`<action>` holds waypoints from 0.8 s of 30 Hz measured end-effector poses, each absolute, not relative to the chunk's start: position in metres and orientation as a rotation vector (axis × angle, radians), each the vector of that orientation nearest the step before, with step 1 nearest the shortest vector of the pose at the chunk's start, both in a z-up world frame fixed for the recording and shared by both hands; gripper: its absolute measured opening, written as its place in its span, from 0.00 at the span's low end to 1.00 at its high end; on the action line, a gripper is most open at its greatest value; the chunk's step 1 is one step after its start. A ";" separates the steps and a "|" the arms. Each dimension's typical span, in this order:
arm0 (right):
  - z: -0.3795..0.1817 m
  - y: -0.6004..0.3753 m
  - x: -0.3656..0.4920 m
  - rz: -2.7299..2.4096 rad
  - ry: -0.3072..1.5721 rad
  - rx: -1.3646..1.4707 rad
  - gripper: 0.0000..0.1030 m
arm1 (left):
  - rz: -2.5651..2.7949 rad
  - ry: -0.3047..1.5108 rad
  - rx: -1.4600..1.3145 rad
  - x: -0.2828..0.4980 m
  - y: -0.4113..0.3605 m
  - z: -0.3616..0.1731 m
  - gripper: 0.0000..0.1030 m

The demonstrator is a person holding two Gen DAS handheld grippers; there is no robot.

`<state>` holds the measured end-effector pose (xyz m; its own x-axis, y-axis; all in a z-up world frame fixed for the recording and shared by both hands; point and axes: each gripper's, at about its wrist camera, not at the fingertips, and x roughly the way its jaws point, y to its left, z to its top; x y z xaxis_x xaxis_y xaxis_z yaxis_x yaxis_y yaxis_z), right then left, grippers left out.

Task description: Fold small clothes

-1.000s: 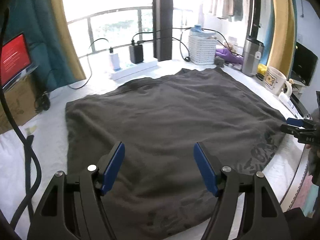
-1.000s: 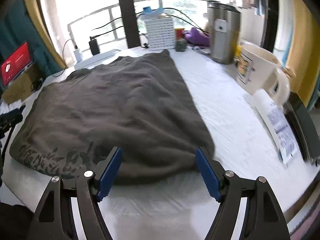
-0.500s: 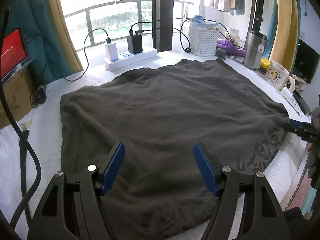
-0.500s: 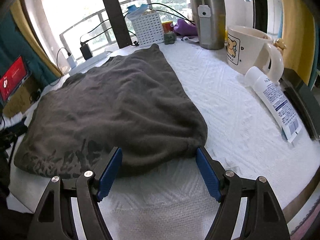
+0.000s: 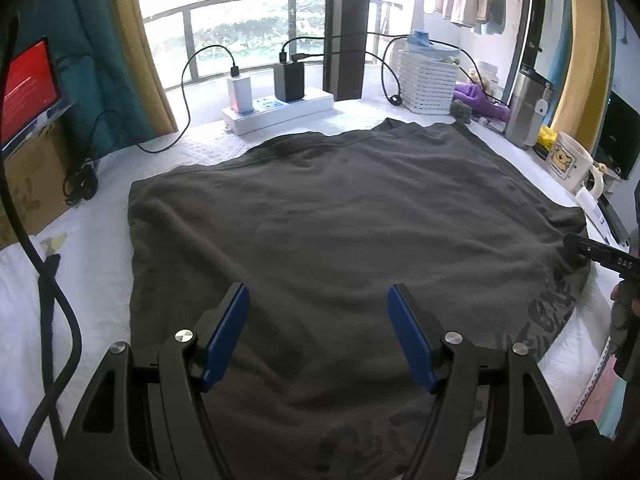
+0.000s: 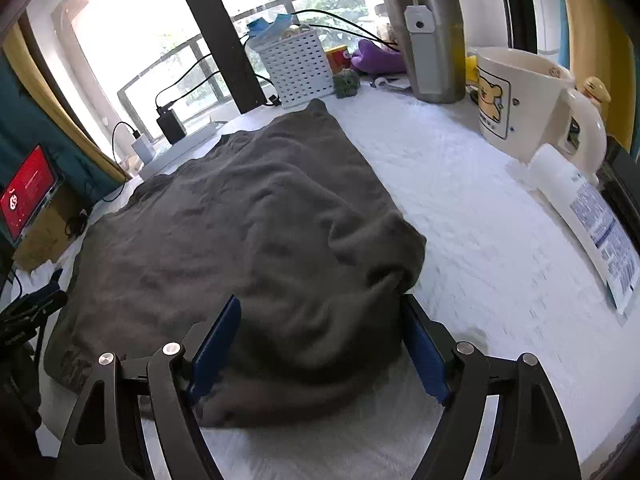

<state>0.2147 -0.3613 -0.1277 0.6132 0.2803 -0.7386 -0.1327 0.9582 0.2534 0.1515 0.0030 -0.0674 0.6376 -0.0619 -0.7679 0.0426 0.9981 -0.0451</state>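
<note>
A dark grey garment (image 5: 340, 208) with a faded print near its hem lies spread flat on the white-covered table (image 5: 96, 264). My left gripper (image 5: 317, 296) hangs open over the garment's near edge, nothing between its fingers. In the right wrist view the garment (image 6: 248, 216) bulges up at its near right corner. That corner lies between the fingers of my right gripper (image 6: 320, 304), whose jaws are opening; the pads do not press the cloth. The right gripper's tip (image 5: 592, 254) shows at the cloth's right edge, and the left gripper (image 6: 36, 308) at the far left.
Along the back stand a power strip with chargers (image 5: 280, 110), a white basket (image 5: 430, 84), a steel tumbler (image 6: 428, 36) and a cream mug (image 6: 520, 104). A white tube (image 6: 588, 216) lies at the right. A black cable (image 5: 52, 288) hangs at the left by a red screen (image 5: 26, 88).
The right gripper has moved forward onto the garment's near right corner, which now sits bunched between its fingers. The left gripper has shifted slightly over the near edge.
</note>
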 end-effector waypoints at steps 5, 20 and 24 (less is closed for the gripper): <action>-0.130 -0.346 0.225 0.258 0.881 0.107 0.56 | -0.049 0.884 -0.051 0.156 0.015 -0.069 0.70; -0.122 -0.340 0.247 0.367 0.885 0.166 0.11 | 0.040 0.862 -0.124 0.151 0.053 -0.064 0.70; -0.105 -0.332 0.249 0.382 0.853 0.141 0.10 | 0.067 0.850 -0.145 0.148 0.065 -0.062 0.70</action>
<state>0.2491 -0.3323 -0.1053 0.5950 0.3840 -0.7061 -0.2721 0.9229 0.2726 0.1485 0.0648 -0.0616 0.6586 0.0012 -0.7525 -0.1167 0.9881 -0.1006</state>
